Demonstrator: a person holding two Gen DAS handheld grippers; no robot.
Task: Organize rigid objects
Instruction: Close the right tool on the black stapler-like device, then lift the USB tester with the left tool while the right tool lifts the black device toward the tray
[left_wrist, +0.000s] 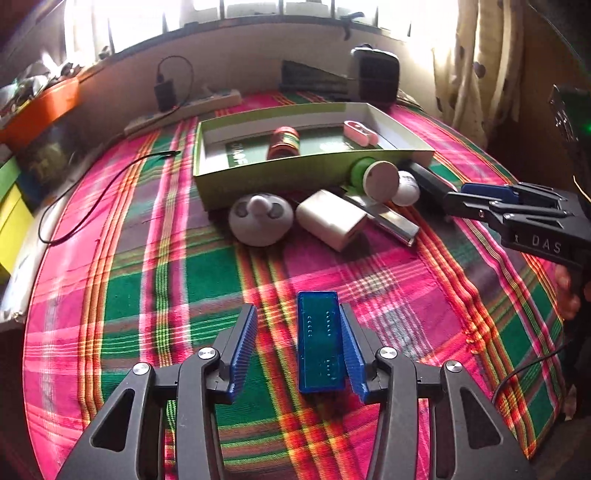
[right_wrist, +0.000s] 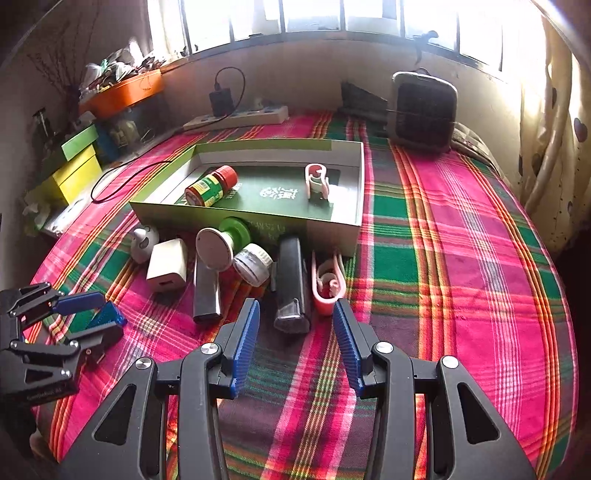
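Observation:
A blue see-through rectangular block (left_wrist: 319, 343) lies on the plaid cloth between the jaws of my left gripper (left_wrist: 298, 310). It rests against the right pad, and a gap separates it from the left pad. The right wrist view shows this gripper (right_wrist: 107, 314) low at the left around the block (right_wrist: 112, 315). My right gripper (right_wrist: 295, 314) is open with nothing in it, just short of a black device (right_wrist: 291, 280) and a pink clip (right_wrist: 328, 280). The green box (right_wrist: 340, 232) holds a red-capped jar (right_wrist: 210, 186) and another pink clip (right_wrist: 317, 181).
In front of the box lie a grey round gadget (left_wrist: 260, 218), a white adapter (left_wrist: 330, 218), a silver bar (left_wrist: 391, 218), a green-and-white spool (left_wrist: 373, 177) and a white cap (left_wrist: 406, 188). A power strip (right_wrist: 236, 118) and a black heater (right_wrist: 423, 109) stand by the far wall.

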